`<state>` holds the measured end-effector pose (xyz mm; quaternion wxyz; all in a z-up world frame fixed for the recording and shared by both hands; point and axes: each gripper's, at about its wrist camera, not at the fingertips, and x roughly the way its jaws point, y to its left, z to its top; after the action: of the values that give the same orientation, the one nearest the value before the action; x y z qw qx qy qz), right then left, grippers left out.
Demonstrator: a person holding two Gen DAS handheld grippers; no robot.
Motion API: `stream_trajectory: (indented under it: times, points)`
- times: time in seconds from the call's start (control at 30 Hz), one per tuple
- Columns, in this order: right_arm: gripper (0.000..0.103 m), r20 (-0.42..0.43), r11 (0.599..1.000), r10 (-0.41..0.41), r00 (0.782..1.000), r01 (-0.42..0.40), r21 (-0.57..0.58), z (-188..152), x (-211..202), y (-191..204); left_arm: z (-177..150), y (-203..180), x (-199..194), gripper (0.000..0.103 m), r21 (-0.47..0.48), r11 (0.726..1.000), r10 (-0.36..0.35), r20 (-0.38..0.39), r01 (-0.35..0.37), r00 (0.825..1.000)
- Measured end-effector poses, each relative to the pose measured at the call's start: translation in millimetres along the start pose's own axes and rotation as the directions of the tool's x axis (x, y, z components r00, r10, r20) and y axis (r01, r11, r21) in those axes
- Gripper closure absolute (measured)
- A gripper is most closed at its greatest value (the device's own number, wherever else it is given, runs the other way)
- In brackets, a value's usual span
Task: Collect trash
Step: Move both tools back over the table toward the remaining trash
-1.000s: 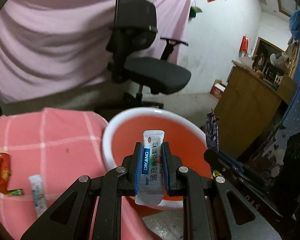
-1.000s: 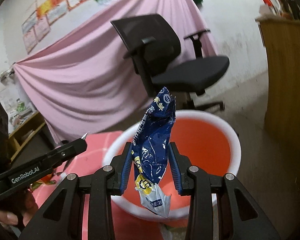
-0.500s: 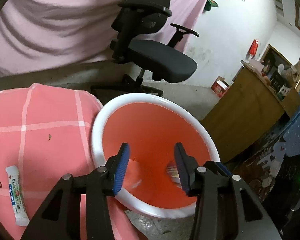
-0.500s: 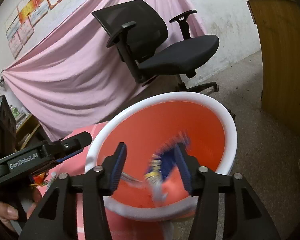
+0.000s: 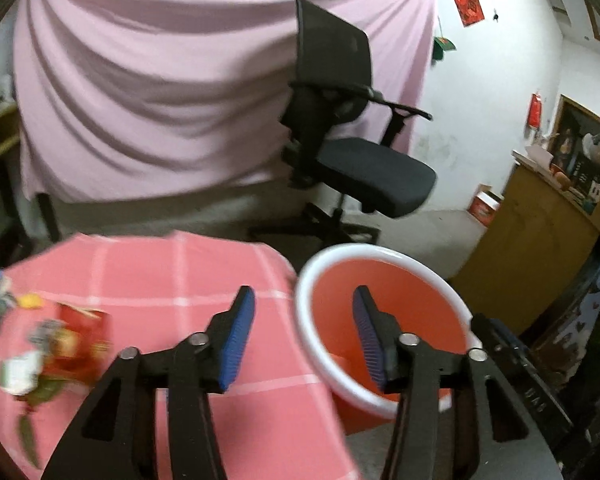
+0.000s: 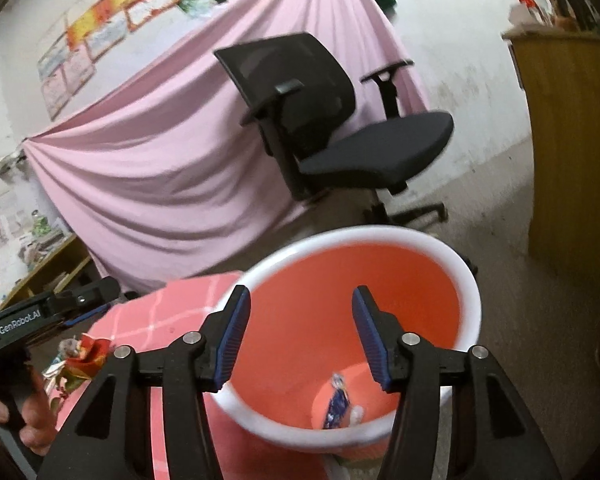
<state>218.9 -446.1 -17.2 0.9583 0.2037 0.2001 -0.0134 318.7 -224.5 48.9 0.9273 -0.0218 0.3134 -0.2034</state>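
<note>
Where pink checked cloth (image 5: 172, 280) ends, orange bin (image 6: 470, 300) stands; office chair (image 5: 352, 152) behind.

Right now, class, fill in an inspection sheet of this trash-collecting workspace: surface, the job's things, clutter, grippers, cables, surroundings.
Surface: table under a pink checked cloth, beside the bin.
Job's things: orange bin with a white rim; a blue wrapper lies at its bottom, with a small white piece next to it.
Clutter: crumpled red and green wrappers lie on the cloth's left side, blurred.
Grippers: left gripper has its jaws opening, nothing between them; right gripper is over the bin, jaws opening, nothing between them.
Cables: nothing seen.
Surroundings: black office chair, pink draped sheet, wooden cabinet, pictures on the wall.
</note>
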Motion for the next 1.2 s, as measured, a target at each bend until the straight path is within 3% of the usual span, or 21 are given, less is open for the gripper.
stream_trajectory:
  times: [0.07,0.13,0.27,0.3,0.47,0.5,0.53,0.7,0.93,1.03,1.2]
  points:
    - [0.046,0.023,1.000,0.013,1.000,-0.013,-0.010,1,-5,7,-1,8,-18,0.054,-0.007,1.000,0.027,0.034,-0.027,0.999]
    - [0.035,0.055,0.999,0.026,0.998,-0.024,-0.021,2,-13,13,-3,14,-34,0.053,-0.004,0.999,0.051,0.057,-0.051,0.997]
    - [0.031,0.125,0.998,0.046,0.991,-0.041,-0.045,5,-28,27,-11,19,-61,0.037,0.013,0.995,0.097,0.110,-0.099,0.989]
    - [0.029,0.139,0.998,0.051,0.989,-0.044,-0.047,6,-31,31,-15,22,-69,0.035,0.014,0.993,0.113,0.132,-0.116,0.985]
    - [0.007,0.203,0.997,0.061,0.977,-0.050,-0.061,8,-44,49,-32,39,-101,0.006,-0.025,0.987,0.159,0.212,-0.158,0.964]
    - [0.000,0.216,0.997,0.061,0.975,-0.049,-0.063,7,-46,52,-34,44,-106,0.004,-0.034,0.986,0.165,0.227,-0.162,0.960]
    - [0.000,0.226,0.997,0.064,0.972,-0.050,-0.065,6,-47,55,-36,47,-111,0.002,-0.043,0.985,0.173,0.242,-0.168,0.955]
    - [0.000,0.238,0.992,0.109,0.965,-0.091,-0.087,1,-53,74,-53,64,-131,0.002,-0.055,0.973,0.229,0.273,-0.222,0.934]
    - [0.000,0.308,0.974,0.177,0.935,-0.120,-0.194,-13,-69,109,-73,93,-153,0.002,-0.111,0.957,0.289,0.313,-0.267,0.905]
    - [0.000,0.334,0.968,0.194,0.922,-0.126,-0.215,-18,-72,121,-82,105,-165,0.002,-0.125,0.947,0.320,0.338,-0.295,0.885]
    - [0.000,0.352,0.962,0.221,0.910,-0.144,-0.233,-25,-72,138,-101,125,-189,0.002,-0.168,0.915,0.403,0.392,-0.366,0.827]
